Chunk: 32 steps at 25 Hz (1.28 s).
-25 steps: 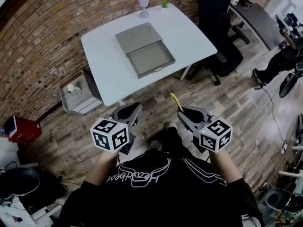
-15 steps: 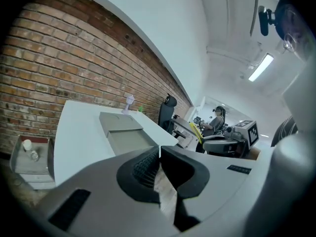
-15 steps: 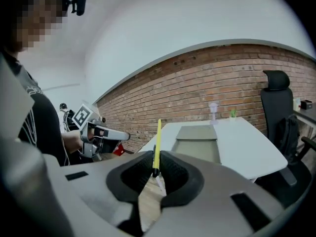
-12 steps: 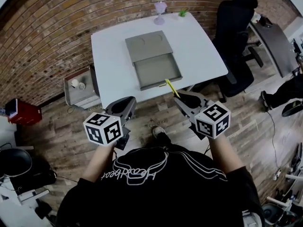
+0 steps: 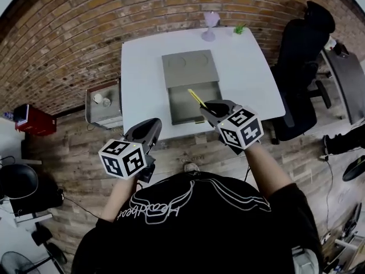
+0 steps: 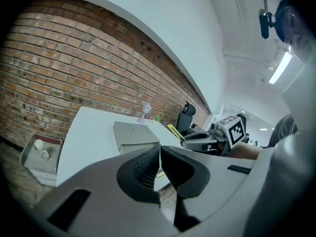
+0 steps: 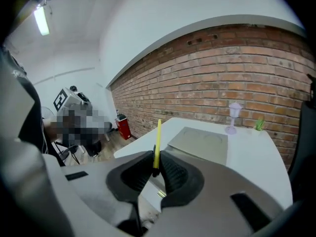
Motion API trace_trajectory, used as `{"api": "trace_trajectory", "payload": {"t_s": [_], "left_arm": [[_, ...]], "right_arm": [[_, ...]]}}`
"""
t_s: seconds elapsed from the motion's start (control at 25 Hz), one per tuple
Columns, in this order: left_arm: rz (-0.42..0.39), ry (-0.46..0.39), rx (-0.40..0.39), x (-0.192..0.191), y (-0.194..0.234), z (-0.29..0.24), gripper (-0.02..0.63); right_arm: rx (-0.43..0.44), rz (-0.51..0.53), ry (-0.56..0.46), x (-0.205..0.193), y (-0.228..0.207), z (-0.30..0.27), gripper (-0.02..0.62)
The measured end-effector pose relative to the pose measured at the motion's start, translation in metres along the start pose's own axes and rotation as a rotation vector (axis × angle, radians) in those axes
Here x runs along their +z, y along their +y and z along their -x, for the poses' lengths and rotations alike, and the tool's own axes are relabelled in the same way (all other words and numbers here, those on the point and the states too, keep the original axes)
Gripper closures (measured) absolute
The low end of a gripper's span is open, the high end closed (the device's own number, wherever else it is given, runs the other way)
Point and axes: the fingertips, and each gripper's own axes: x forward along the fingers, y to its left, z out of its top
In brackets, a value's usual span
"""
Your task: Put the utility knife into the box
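Observation:
A grey flat box [image 5: 189, 68] lies on the white table [image 5: 251, 73], its drawer [image 5: 183, 108] pulled out toward me. My right gripper [image 5: 206, 106] is shut on a thin yellow utility knife [image 5: 197, 98], which sticks out forward over the open drawer. In the right gripper view the knife [image 7: 157, 137] stands upright between the pads [image 7: 168, 172], with the box [image 7: 200, 142] beyond it. My left gripper [image 5: 149, 127] hangs shut and empty just short of the table's near edge. From the left gripper view I see the box [image 6: 134, 132] and the right gripper [image 6: 202, 141] with the knife [image 6: 175, 131].
A purple vase [image 5: 210, 23] and a small green plant [image 5: 239, 29] stand at the table's far edge. A black office chair [image 5: 305, 67] is right of the table, a metal bin [image 5: 102, 103] left of it. A red box [image 5: 31, 121] sits by the brick wall.
I have come closer to the table. The right gripper carried the knife forward from over the floor to above the open drawer. The left gripper stayed low near the table edge.

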Motion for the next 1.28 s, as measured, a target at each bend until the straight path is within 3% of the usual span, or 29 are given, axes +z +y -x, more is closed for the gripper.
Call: {"api": "trace_trajectory", "payload": {"t_s": [0.24,0.8,1.12,1.28], "left_arm": [[0.034,-0.036,0.06,-0.001,0.011,-0.011,0.569],[0.102,-0.042,0.146,-0.021,0.049,-0.006,0.569],[0.131,-0.045,0.184,-0.031,0.062,0.004,0.569],[0.144,-0.04,0.191,-0.036,0.065,0.005,0.569]], "right_arm": [[0.049,0.087,0.135,-0.022,-0.024,-0.043,0.546],[0.056,0.306,0.469,-0.089,-0.059,-0.129,0.546],[0.024,0.368,0.602,-0.114,-0.07,-0.142,0.546],[0.086,0.338,0.581,-0.115,-0.061,-0.147,0.545]]}}
